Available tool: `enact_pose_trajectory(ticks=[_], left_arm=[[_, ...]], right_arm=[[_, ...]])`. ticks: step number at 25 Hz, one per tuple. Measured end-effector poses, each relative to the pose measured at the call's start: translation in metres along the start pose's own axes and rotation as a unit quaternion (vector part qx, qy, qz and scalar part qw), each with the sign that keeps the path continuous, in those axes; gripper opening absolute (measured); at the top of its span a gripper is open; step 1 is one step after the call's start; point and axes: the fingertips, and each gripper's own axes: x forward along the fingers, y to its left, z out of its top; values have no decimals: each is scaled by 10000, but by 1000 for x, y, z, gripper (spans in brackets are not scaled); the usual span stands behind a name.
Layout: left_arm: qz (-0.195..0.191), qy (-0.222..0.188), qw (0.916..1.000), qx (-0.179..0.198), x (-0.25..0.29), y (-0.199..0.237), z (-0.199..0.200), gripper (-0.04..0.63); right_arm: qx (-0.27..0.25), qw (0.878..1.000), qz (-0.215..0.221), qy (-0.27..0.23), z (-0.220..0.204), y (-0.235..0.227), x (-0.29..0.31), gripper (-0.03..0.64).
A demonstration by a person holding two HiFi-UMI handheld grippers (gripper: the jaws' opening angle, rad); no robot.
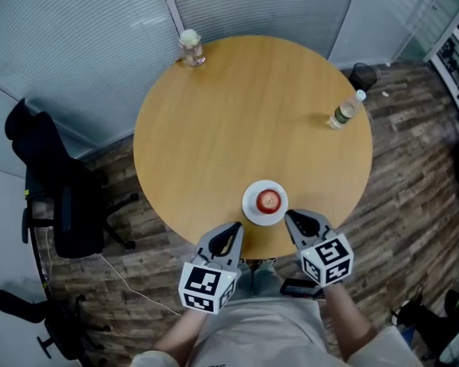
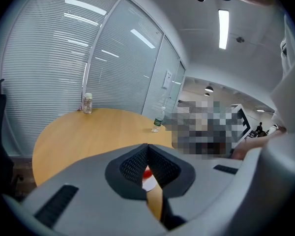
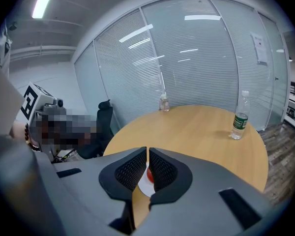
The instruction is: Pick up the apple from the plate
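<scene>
A red apple [image 1: 268,200] sits on a small white plate [image 1: 252,209] near the front edge of the round wooden table [image 1: 237,128]. My left gripper [image 1: 235,228] hovers just left of and below the plate, jaws shut and empty. My right gripper [image 1: 290,217] hovers just right of the plate, also shut and empty. In the left gripper view the apple [image 2: 147,172] and plate [image 2: 150,183] show through the gap below the closed gripper [image 2: 147,146]. In the right gripper view the apple [image 3: 150,175] and plate [image 3: 145,188] lie just beyond the closed gripper [image 3: 148,150].
A water bottle [image 1: 344,112] stands at the table's right edge and a small jar [image 1: 190,48] at its far edge. A black office chair [image 1: 61,197] stands left of the table, a dark bin [image 1: 362,75] on the floor at the back right.
</scene>
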Motion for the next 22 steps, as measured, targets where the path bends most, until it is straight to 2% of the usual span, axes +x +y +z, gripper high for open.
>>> enact_pose_trajectory(ticks=[4,9,10,12,15,18,22], left_arm=[[-13,65,10000,-62,12,6,-3,3],[-48,176,9997,-154,29,13,-10,3],[-59,203,9996,-172,32,14,-11,3],[-78,262,9994,-203,37,16,-15,3],[-75,347,9991,-247,43,20,-20,3],[-68,421,9986,-321,46,23,-25,3],[-59,495,9980,-377,47,26,-31,3]], right_arm=[[22,9998,45,170,-9,-8,13,38],[-390,9980,-29,488,-25,-19,32,42],[-457,9974,-23,549,-28,-21,37,62],[-537,9964,23,655,-35,-23,46,157],[-608,9947,106,819,-47,-25,61,185],[-708,9920,195,1025,-61,-24,73,255],[-738,9900,204,1185,-73,-23,83,305]])
